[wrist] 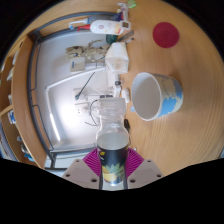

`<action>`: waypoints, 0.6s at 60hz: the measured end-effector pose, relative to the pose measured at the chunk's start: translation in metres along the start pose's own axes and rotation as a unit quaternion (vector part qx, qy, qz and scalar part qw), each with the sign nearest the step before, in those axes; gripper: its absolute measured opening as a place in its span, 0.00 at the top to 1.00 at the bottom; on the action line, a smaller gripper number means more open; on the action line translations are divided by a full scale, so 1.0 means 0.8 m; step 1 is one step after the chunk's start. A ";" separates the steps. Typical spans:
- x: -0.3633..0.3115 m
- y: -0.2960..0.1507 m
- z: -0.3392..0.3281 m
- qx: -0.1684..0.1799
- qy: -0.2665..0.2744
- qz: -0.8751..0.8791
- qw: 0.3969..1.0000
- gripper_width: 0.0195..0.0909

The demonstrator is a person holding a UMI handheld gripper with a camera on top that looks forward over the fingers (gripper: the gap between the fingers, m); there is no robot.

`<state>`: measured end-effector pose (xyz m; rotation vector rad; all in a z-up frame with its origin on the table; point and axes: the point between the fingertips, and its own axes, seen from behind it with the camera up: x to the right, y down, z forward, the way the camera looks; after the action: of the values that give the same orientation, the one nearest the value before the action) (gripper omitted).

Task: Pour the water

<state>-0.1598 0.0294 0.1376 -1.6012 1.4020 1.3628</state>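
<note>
The fingers (112, 170) clamp an upright bottle (112, 148), with the empty white cup (156, 95) standing just beyond, to its right.

Table: a round wooden table (190, 70) is carrying all the items in view.
Tray: a silvery metal tray (55, 105) is lying on the table's left part, its surface reflecting light.
Tray contents: several small pale and clear items (85, 52) are resting on the tray; their kind cannot be told.
Red disc: a flat round red disc (165, 35) is lying on the bare wood, well apart from the tray.
White object: a white object (107, 25) is sitting at the table's far edge, beyond the tray.
</note>
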 end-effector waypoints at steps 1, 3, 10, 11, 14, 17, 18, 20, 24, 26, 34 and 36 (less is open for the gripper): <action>-0.002 -0.003 0.000 0.000 0.001 0.013 1.000 0.90; -0.006 -0.008 0.001 0.000 -0.004 0.037 0.999 0.90; -0.008 -0.017 0.001 -0.009 -0.002 0.124 0.992 0.90; -0.007 -0.016 0.002 -0.013 0.000 0.136 0.991 0.89; -0.003 -0.016 0.003 -0.020 0.009 0.165 0.986 0.89; -0.003 -0.015 0.002 -0.025 0.015 0.183 0.983 0.89; -0.003 -0.013 0.002 -0.028 0.016 0.189 0.981 0.89; -0.004 -0.011 0.003 -0.035 0.017 0.204 0.978 0.89; -0.005 -0.007 0.002 -0.041 0.019 0.213 0.976 0.89; -0.003 -0.003 0.001 -0.047 0.025 0.212 0.976 0.89; -0.007 0.000 -0.003 -0.053 0.030 0.190 0.980 0.89; -0.009 -0.001 -0.005 -0.050 0.034 0.170 0.984 0.89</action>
<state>-0.1574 0.0283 0.1456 -1.5331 1.7337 1.6062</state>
